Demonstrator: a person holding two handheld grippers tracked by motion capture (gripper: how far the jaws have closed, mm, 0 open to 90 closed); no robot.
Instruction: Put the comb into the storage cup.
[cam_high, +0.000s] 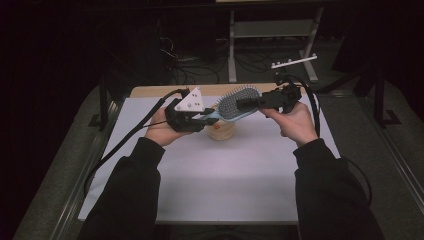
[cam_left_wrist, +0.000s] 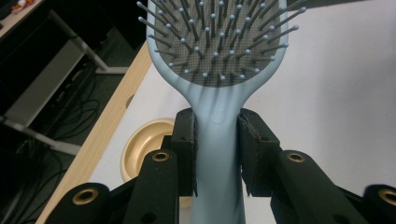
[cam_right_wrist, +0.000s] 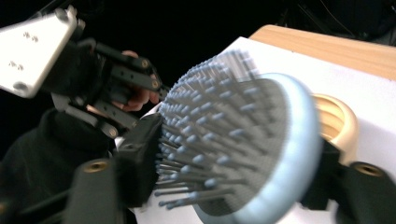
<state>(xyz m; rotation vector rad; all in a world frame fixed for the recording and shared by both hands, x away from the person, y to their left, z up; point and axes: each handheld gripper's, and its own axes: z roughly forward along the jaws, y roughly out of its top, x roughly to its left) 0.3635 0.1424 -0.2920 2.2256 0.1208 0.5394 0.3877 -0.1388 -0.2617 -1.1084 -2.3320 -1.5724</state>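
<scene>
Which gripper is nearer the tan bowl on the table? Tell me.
Left. The left gripper, clamped on the hairbrush handle, sits right beside the tan bowl. The right gripper is on the brush head, higher and farther right.

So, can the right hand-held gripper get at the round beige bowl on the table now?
Probably not yet. The right hand-held gripper has its jaws around the head of the light blue plastic hairbrush, and that brush hangs directly over the round beige bowl, blocking the way down.
</scene>
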